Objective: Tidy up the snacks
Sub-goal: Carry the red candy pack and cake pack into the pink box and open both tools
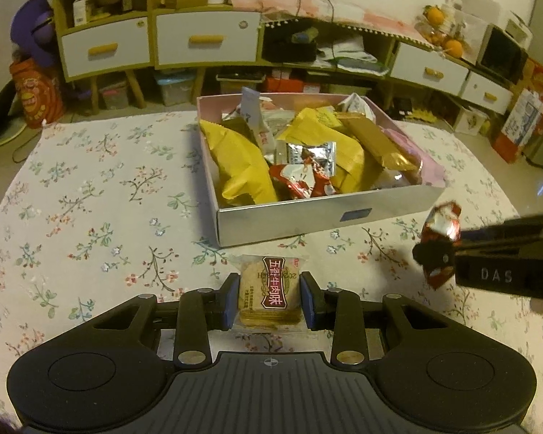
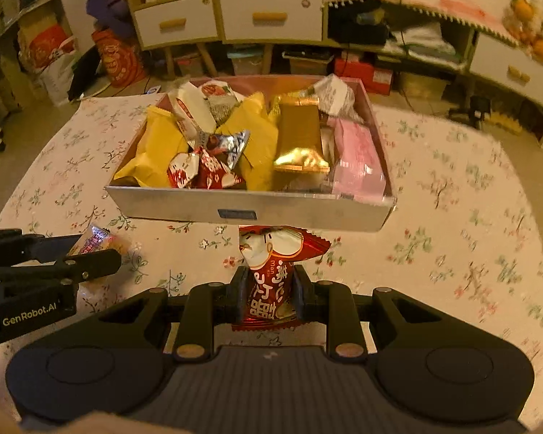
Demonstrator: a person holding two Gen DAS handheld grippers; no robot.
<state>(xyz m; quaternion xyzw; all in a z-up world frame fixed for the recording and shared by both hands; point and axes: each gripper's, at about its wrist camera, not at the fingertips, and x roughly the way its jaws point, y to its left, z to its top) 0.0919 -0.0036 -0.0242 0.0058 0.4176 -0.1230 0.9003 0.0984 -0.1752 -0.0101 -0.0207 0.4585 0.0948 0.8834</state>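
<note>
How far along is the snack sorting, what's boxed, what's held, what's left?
Done: the box already holds a pile of wrapped snacks.
In hand: the left gripper is shut on a clear cracker pack; the right gripper is shut on a red snack packet. Both sit short of the box's near wall.
Left: drop both in. No other loose snacks show on the floral tablecloth.

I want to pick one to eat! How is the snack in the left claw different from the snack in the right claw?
The cracker packet in the left claw has a clear wrapper showing tan crackers; the red snack packet in the right claw is shiny and hides its contents. The cracker packet is squarish, the red one crumpled and narrower. Both are clamped above the flowery tablecloth, before the snack box.
</note>
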